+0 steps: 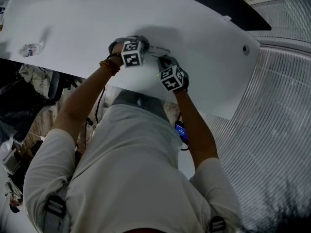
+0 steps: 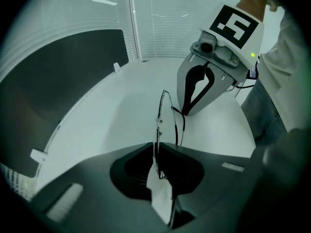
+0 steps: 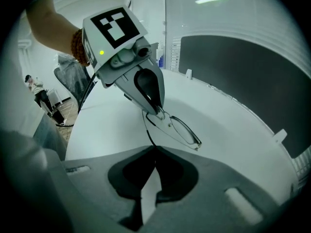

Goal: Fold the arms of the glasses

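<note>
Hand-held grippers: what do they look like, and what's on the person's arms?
Both match: the left hand-held gripper and right hand-held gripper have light grey tapered shells with black finger linings, a white cube with black square markers, a lit green LED and a black cable. Short white sleeves; brown bead bracelet on the left wrist.

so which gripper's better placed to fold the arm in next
Right. The right gripper pinches the tip of the arm, so it can likely swing it in, while the left gripper clamps the glasses frame steady.
</note>
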`<state>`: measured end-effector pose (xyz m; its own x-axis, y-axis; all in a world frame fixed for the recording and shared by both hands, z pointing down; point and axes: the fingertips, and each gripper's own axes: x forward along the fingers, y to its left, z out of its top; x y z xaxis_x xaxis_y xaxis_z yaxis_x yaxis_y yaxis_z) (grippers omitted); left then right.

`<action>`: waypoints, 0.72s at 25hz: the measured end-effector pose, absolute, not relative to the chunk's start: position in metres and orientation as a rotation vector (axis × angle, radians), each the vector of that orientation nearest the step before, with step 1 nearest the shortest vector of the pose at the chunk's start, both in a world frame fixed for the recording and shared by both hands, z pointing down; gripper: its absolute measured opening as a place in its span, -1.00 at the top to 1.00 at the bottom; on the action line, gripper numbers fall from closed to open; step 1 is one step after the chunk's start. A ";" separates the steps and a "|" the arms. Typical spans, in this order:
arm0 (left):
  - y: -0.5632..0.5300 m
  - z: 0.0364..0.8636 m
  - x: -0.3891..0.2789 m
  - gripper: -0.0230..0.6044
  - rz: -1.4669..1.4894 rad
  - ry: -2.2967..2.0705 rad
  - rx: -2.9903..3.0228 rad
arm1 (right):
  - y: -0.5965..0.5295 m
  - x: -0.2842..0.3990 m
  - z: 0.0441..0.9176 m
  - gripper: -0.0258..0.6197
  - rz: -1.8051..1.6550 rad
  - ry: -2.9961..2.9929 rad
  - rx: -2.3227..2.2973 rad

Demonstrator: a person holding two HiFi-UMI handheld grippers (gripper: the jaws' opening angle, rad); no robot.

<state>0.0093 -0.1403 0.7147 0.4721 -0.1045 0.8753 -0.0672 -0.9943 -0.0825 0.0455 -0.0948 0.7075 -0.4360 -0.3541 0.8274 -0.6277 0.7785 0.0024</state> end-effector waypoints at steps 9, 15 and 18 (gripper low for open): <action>-0.136 0.709 0.014 0.62 -1.537 0.194 -2.752 | -0.086 0.049 0.718 0.92 0.405 -2.065 0.743; -0.132 0.705 0.015 0.54 -1.511 0.189 -2.797 | -0.083 0.049 0.720 0.92 0.413 -2.066 0.743; -0.126 0.703 0.015 0.51 -1.505 0.168 -2.805 | -0.081 0.046 0.720 0.92 0.415 -2.065 0.741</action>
<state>0.0151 -0.1263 0.7029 0.5487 -0.0710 0.8330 -0.1148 -0.9933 -0.0091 0.0463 -0.0809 0.7199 -0.4370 -0.3489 0.8290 -0.6423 0.7663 -0.0160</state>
